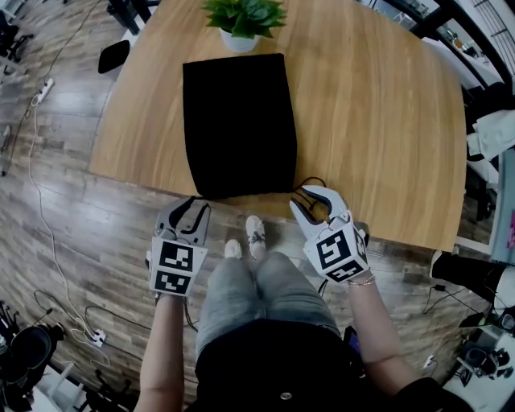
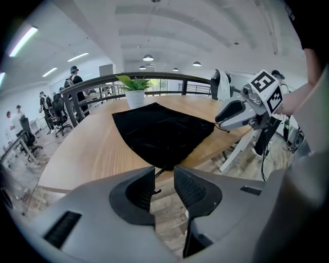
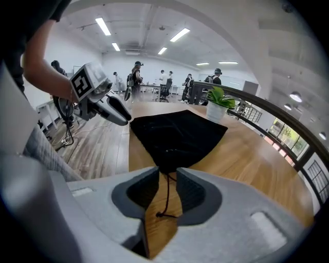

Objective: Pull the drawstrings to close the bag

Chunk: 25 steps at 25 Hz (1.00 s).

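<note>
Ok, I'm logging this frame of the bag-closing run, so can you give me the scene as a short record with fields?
surface: wooden table
bag: black, lying flat on the table
behind bag: potted plant
left gripper: open, drawstring between jaws, not gripped
right gripper: open, knotted drawstring between jaws, not gripped

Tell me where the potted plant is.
In the head view, the potted plant stands top centre, on the far side of the wooden table, just beyond the black bag.
</note>
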Available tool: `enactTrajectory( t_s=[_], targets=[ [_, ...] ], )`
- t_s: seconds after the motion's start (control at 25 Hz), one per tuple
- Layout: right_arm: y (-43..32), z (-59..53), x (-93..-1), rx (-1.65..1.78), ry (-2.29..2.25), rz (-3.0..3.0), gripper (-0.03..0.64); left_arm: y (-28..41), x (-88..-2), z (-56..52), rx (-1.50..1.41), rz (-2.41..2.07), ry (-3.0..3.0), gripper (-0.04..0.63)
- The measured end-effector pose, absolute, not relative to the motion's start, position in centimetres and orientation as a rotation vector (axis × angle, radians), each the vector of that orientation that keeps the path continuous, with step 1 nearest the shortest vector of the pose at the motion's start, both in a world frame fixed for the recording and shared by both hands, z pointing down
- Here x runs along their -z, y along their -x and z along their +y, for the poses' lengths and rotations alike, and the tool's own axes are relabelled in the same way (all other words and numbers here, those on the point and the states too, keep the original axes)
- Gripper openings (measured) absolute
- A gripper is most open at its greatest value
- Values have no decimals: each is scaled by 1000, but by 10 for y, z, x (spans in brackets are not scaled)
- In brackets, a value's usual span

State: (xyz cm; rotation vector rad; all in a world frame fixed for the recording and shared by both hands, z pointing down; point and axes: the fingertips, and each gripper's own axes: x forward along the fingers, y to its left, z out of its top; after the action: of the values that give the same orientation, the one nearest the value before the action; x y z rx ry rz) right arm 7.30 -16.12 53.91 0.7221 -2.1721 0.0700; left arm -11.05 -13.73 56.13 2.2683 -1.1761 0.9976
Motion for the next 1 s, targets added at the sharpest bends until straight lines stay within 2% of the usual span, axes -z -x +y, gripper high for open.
enactTrajectory(
  t_s=[0.36,0.84,0.96,1.0],
  targets=[
    [-71,-165,-558,70,-534,-2104,104,120,-582,-139,-1169,-1121,-2283,109],
    [-72,-173,-568,-51,-457,-2122,103,120,-586,-141,-1280,-1122,-2316,107],
    [-70,-169,-570,-77,-430,-2142,72,122,-587,-143,-1311,-1114,-2319,107],
    [-69,-168,-570,-78,-421,-2146,36,122,-587,-143,-1318,-1108,-2321,104]
  ],
)
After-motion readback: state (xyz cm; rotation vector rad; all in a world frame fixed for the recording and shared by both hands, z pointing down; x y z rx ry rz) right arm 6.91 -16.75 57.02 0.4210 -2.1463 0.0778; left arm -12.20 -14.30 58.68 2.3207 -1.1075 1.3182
